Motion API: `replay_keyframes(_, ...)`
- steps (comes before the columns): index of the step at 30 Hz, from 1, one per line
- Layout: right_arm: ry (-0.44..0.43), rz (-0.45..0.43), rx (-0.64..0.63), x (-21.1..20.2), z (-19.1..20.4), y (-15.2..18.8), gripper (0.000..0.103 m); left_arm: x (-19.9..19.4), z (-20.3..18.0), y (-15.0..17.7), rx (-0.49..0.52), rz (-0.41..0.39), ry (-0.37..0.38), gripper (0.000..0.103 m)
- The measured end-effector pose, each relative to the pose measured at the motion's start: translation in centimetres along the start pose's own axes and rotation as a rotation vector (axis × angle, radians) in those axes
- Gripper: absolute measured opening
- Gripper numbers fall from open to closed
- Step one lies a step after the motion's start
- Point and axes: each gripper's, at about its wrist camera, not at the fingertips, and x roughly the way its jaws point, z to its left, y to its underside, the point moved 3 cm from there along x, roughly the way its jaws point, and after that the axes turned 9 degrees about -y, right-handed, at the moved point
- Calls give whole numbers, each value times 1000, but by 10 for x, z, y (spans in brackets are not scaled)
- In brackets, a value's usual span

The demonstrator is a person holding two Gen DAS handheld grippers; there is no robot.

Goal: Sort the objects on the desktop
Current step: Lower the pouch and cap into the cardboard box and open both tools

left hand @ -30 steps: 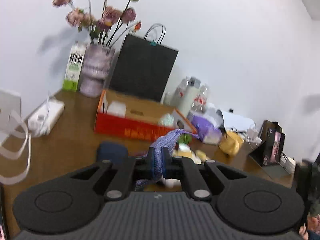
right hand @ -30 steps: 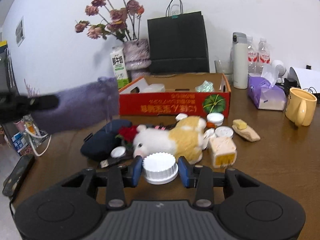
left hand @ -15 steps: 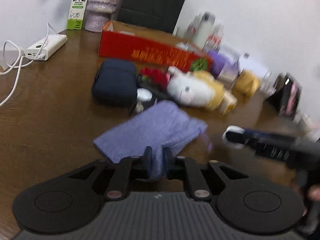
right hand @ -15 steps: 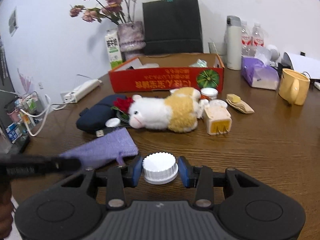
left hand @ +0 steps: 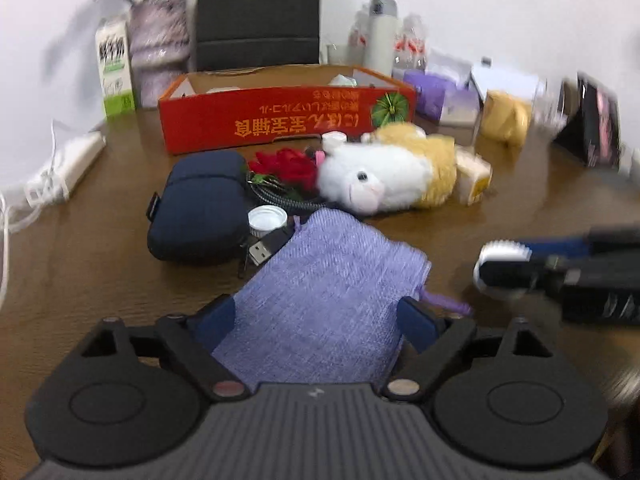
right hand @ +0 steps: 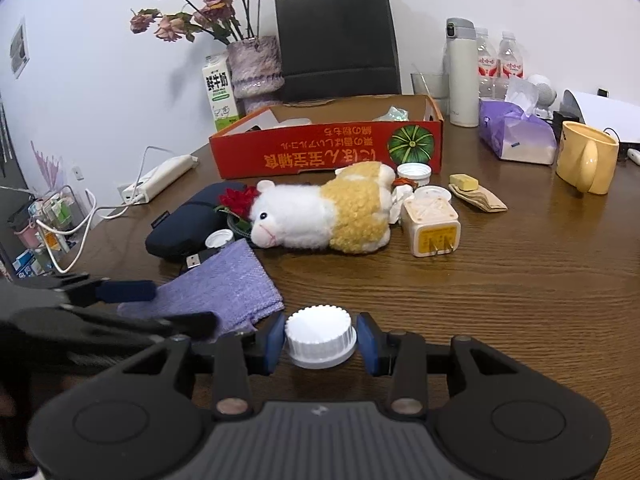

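On the brown wooden counter (right hand: 520,300) the flat purple woven pouch (left hand: 328,300) lies between the wide-spread fingers of the left tool (left hand: 316,320). The right tool (right hand: 320,338) grips a white ribbed bottle cap (right hand: 320,336). Probably the pouch mouth must be held open so the cap slides in.

Pouch (left hand: 328,292) before plush toy (left hand: 384,176), box (left hand: 280,120) behind.
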Motion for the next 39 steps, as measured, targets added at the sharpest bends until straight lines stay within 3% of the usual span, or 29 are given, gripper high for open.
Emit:
replay_keyframes(2, 0, -4, 7, 0, -3, -1, 38, -8, -1, 5, -15, -8, 0, 57)
replay_keyframes(3, 1, -4, 13, 0, -5, -1, 38, -13, -3, 7, -13, -9, -4, 29)
replay_keyframes(4, 1, -2, 15, 0, -8, 0, 38, -17, -4, 9, -15, -9, -4, 11)
replay_keyframes(6, 6, -4, 20, 0, -9, 0, 38, -24, -6, 13, -41, 0, 31, 5)
replay_keyframes(9, 3, -11, 15, -2, -7, 0, 38, -35, -1, 13, -123, 8, 108, 3)
replay_keyframes(12, -18, -58, 4, -10, -1, -8, 38, -59, 11, -7, -175, -111, 111, 3)
replay_keyframes(16, -47, -149, -33, -21, 4, -41, 38, -68, 32, -68, -187, -222, 120, 3)
replay_keyframes(20, -48, -222, -111, -17, 6, -105, 38, -45, 50, -154, -201, -273, 101, 3)
replay_keyframes(22, -60, -246, -147, -5, 4, -144, 38, -10, 57, -197, -225, -224, 112, 3)
replay_keyframes(25, -129, -243, -126, 36, -18, -212, 38, 78, 68, -252, -340, -28, 194, 3)
replay_keyframes(27, -143, -203, -71, 81, -41, -258, 38, 142, 67, -277, -373, 74, 137, 3)
replay_keyframes(29, -96, -133, 27, 134, -72, -296, 38, 197, 66, -293, -414, 140, 60, 3)
replay_keyframes(32, 25, -19, 124, 211, -116, -325, 38, 254, 67, -294, -505, 207, 14, 5)
replay_keyframes(33, 57, 18, 156, 231, -129, -326, 38, 264, 67, -293, -521, 213, 3, 12)
replay_keyframes(36, 13, 94, 233, 275, -157, -323, 42, 288, 69, -288, -485, 265, 12, 54)
replay_keyframes(38, 52, 139, 219, 294, -165, -319, 58, 288, 70, -286, -452, 252, 10, 56)
replay_keyframes(39, 62, 144, 197, 300, -166, -318, 60, 286, 70, -287, -442, 254, 26, 56)
